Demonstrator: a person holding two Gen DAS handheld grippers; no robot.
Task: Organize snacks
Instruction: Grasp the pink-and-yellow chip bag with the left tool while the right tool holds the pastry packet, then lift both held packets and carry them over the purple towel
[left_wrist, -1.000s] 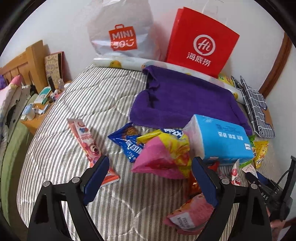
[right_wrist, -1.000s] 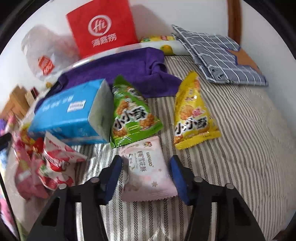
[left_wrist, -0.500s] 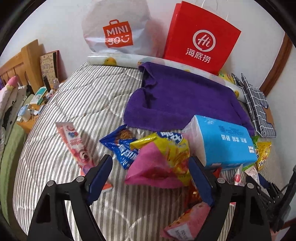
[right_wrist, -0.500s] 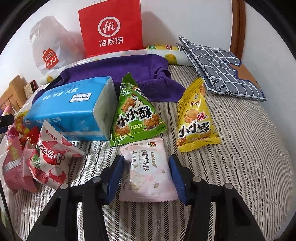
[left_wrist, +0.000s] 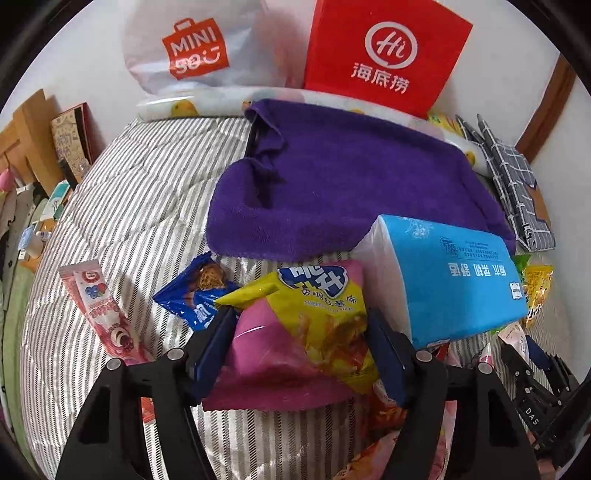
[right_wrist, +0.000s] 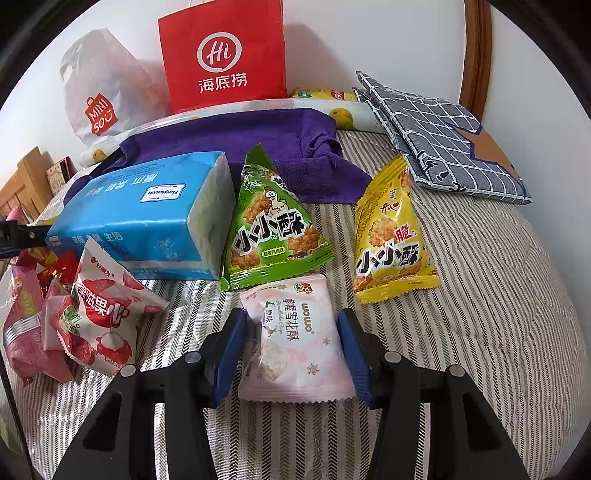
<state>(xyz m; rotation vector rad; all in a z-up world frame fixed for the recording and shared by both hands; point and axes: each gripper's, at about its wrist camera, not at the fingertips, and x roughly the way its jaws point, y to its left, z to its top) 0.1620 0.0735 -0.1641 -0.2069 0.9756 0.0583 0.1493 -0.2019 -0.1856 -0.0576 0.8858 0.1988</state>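
Since the earlier frames the left gripper (left_wrist: 301, 343) had been carried forward and down over the snack pile, and its jaws had just been closing; the pink and yellow sweet-potato-stick bag (left_wrist: 295, 332) was now framed between the blue pads, which appeared to meet its sides, though a firm pinch could not be confirmed. That bag was lying on the striped quilt (left_wrist: 122, 206), just beside the blue tissue pack (left_wrist: 454, 280), partly over a blue snack packet (left_wrist: 195, 291). A long pink strawberry-print packet (left_wrist: 101, 312) was seen apart to the left. The purple towel (left_wrist: 351, 184) was spread behind, with the red paper bag (left_wrist: 384, 55) and the white MINISO bag (left_wrist: 192, 48) propped against the wall.

The right gripper (right_wrist: 293, 347) had been kept in place, narrowed around the pale pink snowflake-crisp packet (right_wrist: 295, 343), both pads at its edges. The green triangular snack bag (right_wrist: 273, 229) and the yellow one (right_wrist: 391, 236) were lying just beyond it, and a lychee-print packet (right_wrist: 103, 314) to the left.
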